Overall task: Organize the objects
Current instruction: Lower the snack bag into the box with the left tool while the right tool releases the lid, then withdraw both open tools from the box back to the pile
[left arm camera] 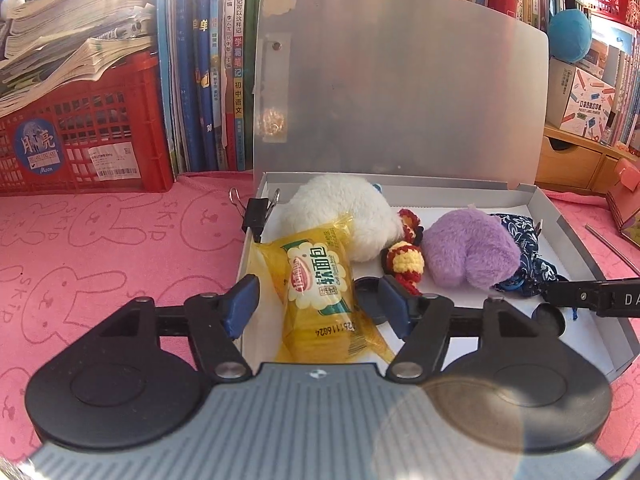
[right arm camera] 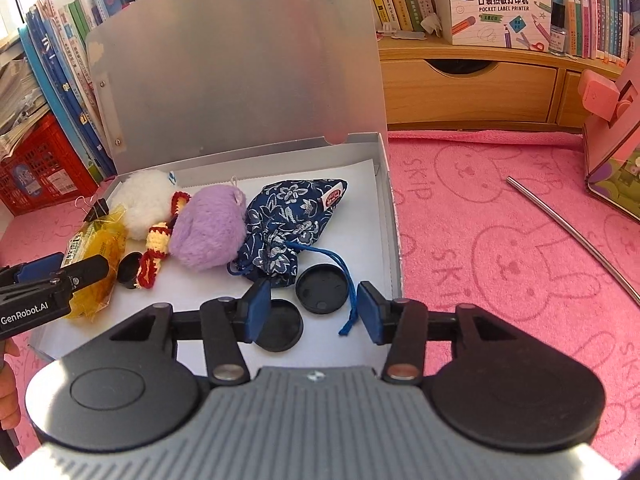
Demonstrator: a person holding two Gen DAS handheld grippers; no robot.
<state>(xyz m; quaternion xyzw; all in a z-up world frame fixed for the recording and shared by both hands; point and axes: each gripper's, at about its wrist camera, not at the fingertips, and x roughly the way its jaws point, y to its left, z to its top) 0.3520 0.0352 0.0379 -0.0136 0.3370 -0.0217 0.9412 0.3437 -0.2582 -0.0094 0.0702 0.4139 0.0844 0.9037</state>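
Note:
An open grey box (left arm camera: 576, 240) with its lid upright holds a yellow bread packet (left arm camera: 320, 288), a white plush (left arm camera: 340, 212), a crocheted red-and-yellow toy (left arm camera: 404, 264), a purple plush (left arm camera: 468, 252), a blue floral pouch (right arm camera: 292, 216) and black round caps (right arm camera: 322, 289). My left gripper (left arm camera: 316, 306) is open, its fingers either side of the bread packet without gripping it. My right gripper (right arm camera: 314, 312) is open above two black caps and the pouch's blue cord (right arm camera: 348, 296). A binder clip (left arm camera: 258, 212) is clipped on the box's left wall.
A pink towel (right arm camera: 500, 240) covers the desk. A metal straw (right arm camera: 572, 232) and a pink stand (right arm camera: 612, 140) lie to the right. A red crate (left arm camera: 80, 132) and standing books (left arm camera: 208, 80) are behind at left, wooden drawers (right arm camera: 468, 88) behind at right.

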